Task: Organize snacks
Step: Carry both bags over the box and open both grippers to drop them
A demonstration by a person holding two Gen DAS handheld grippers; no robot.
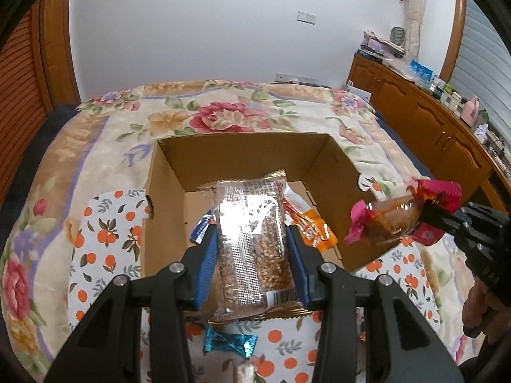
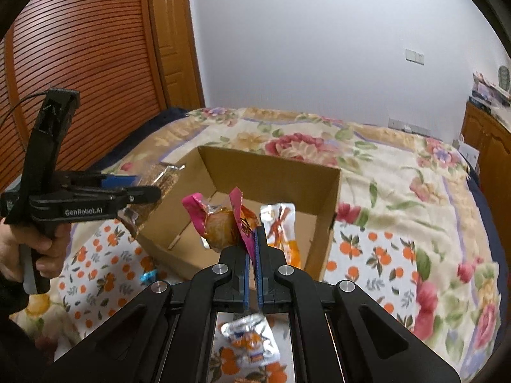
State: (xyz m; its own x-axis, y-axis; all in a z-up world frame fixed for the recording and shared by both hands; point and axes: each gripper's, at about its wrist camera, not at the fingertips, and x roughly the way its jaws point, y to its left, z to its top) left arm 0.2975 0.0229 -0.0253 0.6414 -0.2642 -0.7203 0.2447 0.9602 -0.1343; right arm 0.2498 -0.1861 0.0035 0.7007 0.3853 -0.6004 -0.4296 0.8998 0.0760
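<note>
Two grippers hang above a bed with a flowered cover (image 1: 223,118), each with a snack clamped in it. At the middle of the bed stands an open cardboard box (image 1: 242,153), on an orange-print cloth (image 1: 105,223). Inside it, on the bottom, lie an orange packet (image 1: 319,233) toward the right and a blue-and-white wrapper (image 1: 201,228) at the left, mostly hidden in the left wrist view.

The left gripper (image 1: 252,255) is closed on a clear-wrapped grain bar (image 1: 252,242), its blue pads pressing the bar's two long sides, above the box's near edge. The right gripper (image 2: 254,239) is shut tight on the pink end of a pink-wrapped pastry (image 2: 220,223), held in the air over the box's near right part.

Outside the box, on the cloth nearer the person, lie a teal candy (image 1: 230,344) and a silver-and-orange packet (image 2: 252,341).
</note>
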